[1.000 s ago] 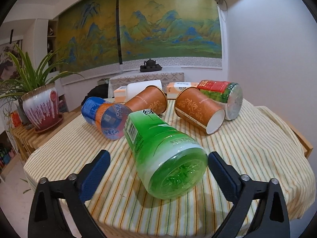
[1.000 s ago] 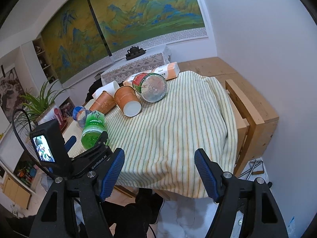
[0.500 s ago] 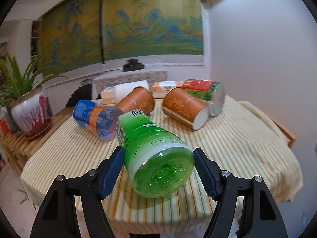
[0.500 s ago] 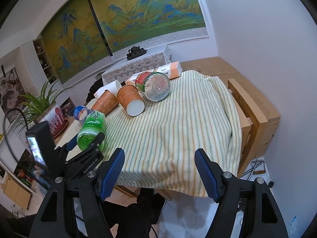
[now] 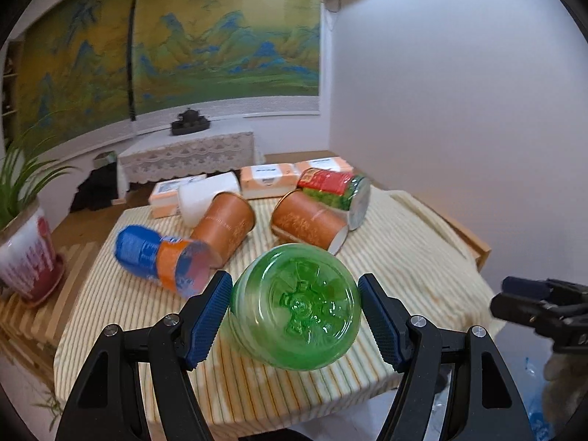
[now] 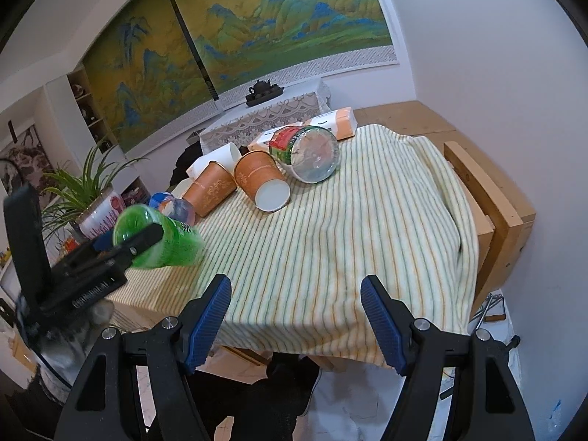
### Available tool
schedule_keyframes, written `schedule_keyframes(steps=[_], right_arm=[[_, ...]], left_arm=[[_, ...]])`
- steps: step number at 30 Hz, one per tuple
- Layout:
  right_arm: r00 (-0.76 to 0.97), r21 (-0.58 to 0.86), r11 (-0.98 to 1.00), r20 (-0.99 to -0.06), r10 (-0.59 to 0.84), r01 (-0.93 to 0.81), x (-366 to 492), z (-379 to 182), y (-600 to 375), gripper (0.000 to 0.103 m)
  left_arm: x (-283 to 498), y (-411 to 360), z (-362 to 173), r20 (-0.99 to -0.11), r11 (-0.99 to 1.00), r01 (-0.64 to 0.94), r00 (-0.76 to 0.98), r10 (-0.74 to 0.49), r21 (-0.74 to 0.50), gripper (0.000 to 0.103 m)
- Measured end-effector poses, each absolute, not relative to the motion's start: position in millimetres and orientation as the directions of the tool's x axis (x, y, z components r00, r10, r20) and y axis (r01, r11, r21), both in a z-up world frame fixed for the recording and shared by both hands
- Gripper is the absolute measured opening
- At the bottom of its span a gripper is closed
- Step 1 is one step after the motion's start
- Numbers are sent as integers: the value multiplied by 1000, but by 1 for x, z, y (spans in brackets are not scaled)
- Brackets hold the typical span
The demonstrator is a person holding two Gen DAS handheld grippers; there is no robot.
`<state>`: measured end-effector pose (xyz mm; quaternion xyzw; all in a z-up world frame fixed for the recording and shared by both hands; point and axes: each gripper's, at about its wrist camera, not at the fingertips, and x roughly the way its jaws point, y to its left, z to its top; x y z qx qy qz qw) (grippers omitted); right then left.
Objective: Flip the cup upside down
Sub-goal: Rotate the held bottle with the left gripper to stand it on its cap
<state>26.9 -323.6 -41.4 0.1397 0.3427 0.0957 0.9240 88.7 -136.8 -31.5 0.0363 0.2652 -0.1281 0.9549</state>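
Left wrist view: the left gripper [image 5: 296, 316] clamps the green bottle [image 5: 296, 307], lifted over the tablecloth's [image 5: 404, 242] near edge, so turn it slowly; right wrist view: the right gripper [image 6: 296, 318] hangs wide open, empty, beyond that edge.

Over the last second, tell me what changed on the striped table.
The left hand-held gripper closed on the green plastic bottle and lifted its base off the striped tablecloth. The right hand-held gripper stayed open and empty; the brown paper cups remained on their sides.
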Motion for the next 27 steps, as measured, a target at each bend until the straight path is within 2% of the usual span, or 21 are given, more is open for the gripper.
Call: schedule_keyframes(steps=[9, 15, 21, 27], right_arm=[[742, 307, 948, -617, 263, -82, 32, -40, -316, 69], [736, 291, 953, -628, 253, -79, 35, -39, -311, 69], [752, 269, 960, -618, 229, -72, 37, -37, -304, 69], [800, 148, 988, -588, 119, -38, 33, -33, -288, 69]], left_arm=[[130, -118, -25, -555, 948, 300, 773, -307, -107, 74], [141, -101, -20, -538, 934, 294, 764, -357, -202, 74], [147, -107, -20, -539, 927, 310, 755, -374, -209, 74], [158, -113, -27, -556, 928, 309, 743, -373, -210, 74]])
